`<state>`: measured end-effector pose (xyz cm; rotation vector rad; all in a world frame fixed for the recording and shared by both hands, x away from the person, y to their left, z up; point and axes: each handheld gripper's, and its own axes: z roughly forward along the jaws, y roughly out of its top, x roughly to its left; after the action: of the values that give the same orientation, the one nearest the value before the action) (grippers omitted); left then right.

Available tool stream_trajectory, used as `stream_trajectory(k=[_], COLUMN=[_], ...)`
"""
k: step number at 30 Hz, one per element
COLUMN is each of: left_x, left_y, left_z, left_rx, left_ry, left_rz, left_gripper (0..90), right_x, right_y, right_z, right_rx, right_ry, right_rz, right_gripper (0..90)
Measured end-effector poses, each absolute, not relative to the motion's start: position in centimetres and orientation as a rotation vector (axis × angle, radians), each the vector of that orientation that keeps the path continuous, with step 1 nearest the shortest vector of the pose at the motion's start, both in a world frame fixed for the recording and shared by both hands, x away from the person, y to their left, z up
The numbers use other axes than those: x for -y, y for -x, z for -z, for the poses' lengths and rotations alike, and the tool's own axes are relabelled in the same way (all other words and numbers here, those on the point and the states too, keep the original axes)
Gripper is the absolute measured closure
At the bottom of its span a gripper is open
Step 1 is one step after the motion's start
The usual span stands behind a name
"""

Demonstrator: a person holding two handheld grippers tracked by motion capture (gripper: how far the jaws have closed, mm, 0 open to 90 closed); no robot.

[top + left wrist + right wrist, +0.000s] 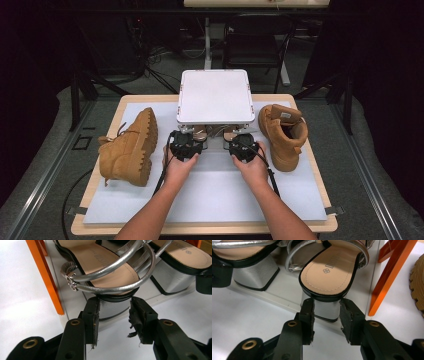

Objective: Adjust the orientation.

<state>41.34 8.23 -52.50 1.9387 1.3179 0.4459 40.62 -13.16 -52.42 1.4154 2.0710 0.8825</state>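
Two silver strappy sandals with block heels stand on the low shelf under a white rack [215, 95]. In the left gripper view the left sandal [105, 265] lies straight ahead, and my left gripper [113, 305] has its pads pressed on both sides of that sandal's silver heel. My right gripper [326, 305] holds the heel of the right sandal [329, 272] the same way. In the high view the left gripper [189, 136] and the right gripper [240, 139] reach side by side under the rack's front edge, each in a hand.
A tan boot [127, 147] lies on its side at the left of the white mat. A second tan boot [282, 135] stands upright at the right. Orange rack legs [47, 277] [390, 272] flank the sandals. The table's edges are near on all sides.
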Motion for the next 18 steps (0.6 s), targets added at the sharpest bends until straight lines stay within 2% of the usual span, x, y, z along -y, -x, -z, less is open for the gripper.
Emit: stream_trajectory(k=[5, 12, 18], left_x=[-8.5, -8.7, -9.0], left_y=[-40.8, -40.4, -40.3], left_z=[52.9, 53.0, 52.9], left_rx=[-1.303, -1.3, -1.319], left_ry=[-1.922, -1.931, -1.93], left_rz=[-0.471, -0.498, -0.489], left_gripper=[55.1, 64.3, 66.5], right_x=[13.1, 13.0, 13.2], right_y=[-40.7, -40.5, -38.8], right_z=[52.5, 52.6, 52.5], right_rx=[-2.067, -2.065, -2.072], right_ry=[-1.412, -1.413, -1.37], right_rz=[-0.89, -0.883, -0.871], right_gripper=[64.3, 61.9, 61.3])
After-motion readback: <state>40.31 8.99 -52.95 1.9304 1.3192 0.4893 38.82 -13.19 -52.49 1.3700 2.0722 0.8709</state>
